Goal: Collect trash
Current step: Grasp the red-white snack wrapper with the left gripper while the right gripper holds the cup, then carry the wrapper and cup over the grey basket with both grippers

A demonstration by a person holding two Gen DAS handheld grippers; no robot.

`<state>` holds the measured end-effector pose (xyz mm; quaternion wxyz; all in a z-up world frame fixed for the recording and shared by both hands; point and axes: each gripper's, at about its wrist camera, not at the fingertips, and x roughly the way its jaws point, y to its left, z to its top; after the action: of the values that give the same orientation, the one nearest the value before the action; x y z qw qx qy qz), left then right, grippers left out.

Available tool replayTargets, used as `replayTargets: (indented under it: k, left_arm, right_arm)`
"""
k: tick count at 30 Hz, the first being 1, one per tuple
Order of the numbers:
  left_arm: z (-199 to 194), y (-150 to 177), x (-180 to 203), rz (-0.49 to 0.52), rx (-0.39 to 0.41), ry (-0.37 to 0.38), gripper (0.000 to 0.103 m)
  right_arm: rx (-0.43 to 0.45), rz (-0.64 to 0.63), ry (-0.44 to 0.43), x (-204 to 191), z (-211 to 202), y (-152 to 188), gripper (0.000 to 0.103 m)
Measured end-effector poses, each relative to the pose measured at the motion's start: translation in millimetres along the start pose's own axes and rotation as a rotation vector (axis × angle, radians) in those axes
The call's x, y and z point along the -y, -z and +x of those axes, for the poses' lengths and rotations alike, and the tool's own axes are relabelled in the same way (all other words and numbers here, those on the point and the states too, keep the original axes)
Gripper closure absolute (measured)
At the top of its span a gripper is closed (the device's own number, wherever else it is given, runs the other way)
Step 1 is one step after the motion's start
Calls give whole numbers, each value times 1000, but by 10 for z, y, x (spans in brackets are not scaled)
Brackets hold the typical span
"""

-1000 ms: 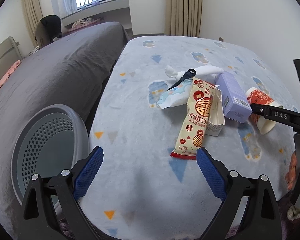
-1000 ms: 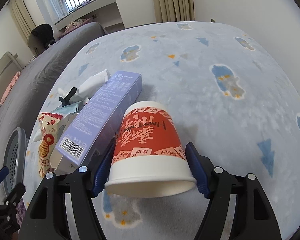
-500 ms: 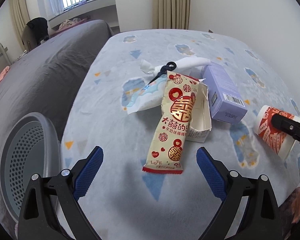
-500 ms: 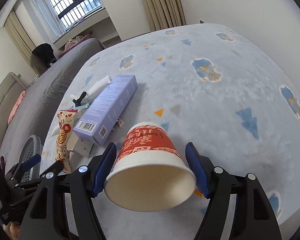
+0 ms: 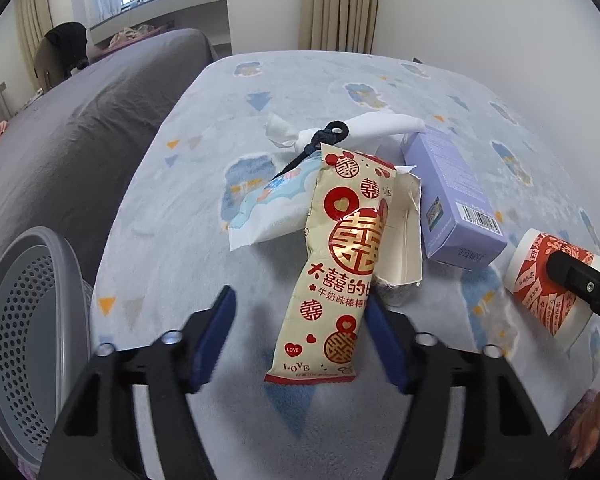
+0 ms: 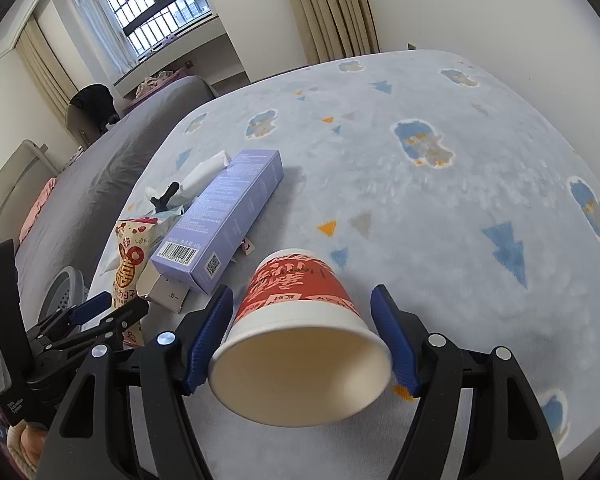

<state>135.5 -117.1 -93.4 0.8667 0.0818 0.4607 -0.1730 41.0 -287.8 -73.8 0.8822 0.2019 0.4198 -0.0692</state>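
My right gripper (image 6: 302, 336) is shut on a red and white paper cup (image 6: 300, 344) and holds it tilted above the bed, mouth toward the camera. The cup also shows in the left wrist view (image 5: 548, 288). My left gripper (image 5: 300, 336) is open, its blue pads either side of the lower end of a cream and red snack wrapper (image 5: 336, 268) that lies on the bed. Beside the wrapper lie a torn white carton (image 5: 404, 236), a purple box (image 5: 452, 200), a blue and white wrapper (image 5: 264, 212), a crumpled tissue (image 5: 376, 128) and a black cord (image 5: 316, 140).
A grey perforated bin (image 5: 24, 340) stands at the lower left, below the bed edge. The trash lies on a pale blue patterned blanket (image 6: 420, 180). A grey bed (image 5: 60, 128) runs along the left. Walls and curtains stand behind.
My left gripper has moved forward and narrowed around the snack wrapper's lower end. My right gripper has lifted the cup off the blanket and tipped its mouth toward the camera.
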Motion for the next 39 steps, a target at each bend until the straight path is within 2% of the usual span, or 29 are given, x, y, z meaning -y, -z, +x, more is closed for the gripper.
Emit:
replayTargets:
  k: [1,3,11,21,29,39]
  left_arm:
    - [-1,5,-3,-1,-3,5,53]
    - [-20,25,-9,-2,-11,20,71]
    - [-230,117,-56,-3,7,9,72]
    - [-563,319,-273,-26,33,-5,72]
    - [-828,510,-587,-69,59,-18,72]
    - [-1051,747,-1258,-159,74,-88,72]
  right_arm:
    - [1,-1,1,-2,-1,3,34]
    - [1,-2,2,-4,-2,2,34]
    - [15,-2,7,-24,-93,32,34]
    - [-2,-20,5,-225,-239,264,34]
    - [-20,-79,-26,-640,-330,436,35]
    - [-52,-200,-91,-1406,-175,502,35]
